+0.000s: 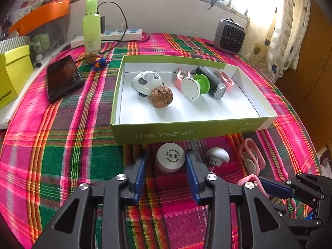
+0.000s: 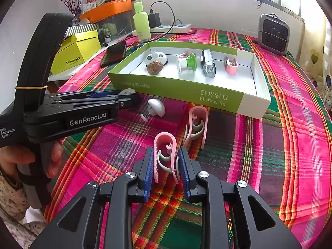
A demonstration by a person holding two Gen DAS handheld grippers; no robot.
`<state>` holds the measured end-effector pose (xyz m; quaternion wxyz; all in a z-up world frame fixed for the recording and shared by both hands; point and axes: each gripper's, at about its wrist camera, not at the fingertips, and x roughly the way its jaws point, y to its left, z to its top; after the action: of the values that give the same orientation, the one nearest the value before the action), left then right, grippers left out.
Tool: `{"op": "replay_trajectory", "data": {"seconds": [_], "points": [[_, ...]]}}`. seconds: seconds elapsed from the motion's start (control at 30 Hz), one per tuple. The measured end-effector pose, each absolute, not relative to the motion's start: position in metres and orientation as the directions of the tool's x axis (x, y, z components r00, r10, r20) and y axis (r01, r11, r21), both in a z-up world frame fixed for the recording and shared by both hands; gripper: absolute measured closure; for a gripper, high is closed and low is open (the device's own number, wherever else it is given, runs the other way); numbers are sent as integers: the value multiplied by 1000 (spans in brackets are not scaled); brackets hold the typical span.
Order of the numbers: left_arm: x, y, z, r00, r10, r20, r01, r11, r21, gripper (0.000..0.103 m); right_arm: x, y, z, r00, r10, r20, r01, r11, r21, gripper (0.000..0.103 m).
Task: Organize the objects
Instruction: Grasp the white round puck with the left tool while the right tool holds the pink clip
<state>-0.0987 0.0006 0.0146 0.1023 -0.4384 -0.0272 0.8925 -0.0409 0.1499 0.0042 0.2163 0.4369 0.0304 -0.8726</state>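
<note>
The pink clip is pinched by the right gripper; the left gripper brackets a round pink-and-white case, contact seemingly unclear, its base hidden.

Desk cloth: woven plaid fabric, matt. Green tray: matt cardboard, white inside. Walnut: rough, wrinkled shell. Phone at 10 o'clock: glossy glass. Pink clip: smooth plastic. Left hand-held gripper: matt black plastic, ribbed blue pads.
</note>
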Motion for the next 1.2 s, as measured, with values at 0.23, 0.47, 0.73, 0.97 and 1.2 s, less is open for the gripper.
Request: {"op": "replay_trajectory", "data": {"seconds": [0.23,0.47,0.73,0.97,1.2], "points": [[-98,-2,14,-598,200,-776,-148,-979,-138,76,-41,150,4,-525,-351,-776,405,-904,135,78],[-96,-3,15,-599,204,-775,-146,-979,-145,76,-41,150,4,-525,-350,-776,405,-905,134,78],[-96,-3,14,-599,205,-774,-146,-979,-145,76,-40,150,4,-527,-349,-775,404,-905,132,78],[-92,-5,22,-609,210,-765,-154,-977,-146,76,-41,151,12,-540,-359,-761,404,-904,139,78],[-90,-5,27,-614,215,-760,-155,-976,-151,76,-42,148,11,-535,-362,-763,410,-901,140,78]]}}
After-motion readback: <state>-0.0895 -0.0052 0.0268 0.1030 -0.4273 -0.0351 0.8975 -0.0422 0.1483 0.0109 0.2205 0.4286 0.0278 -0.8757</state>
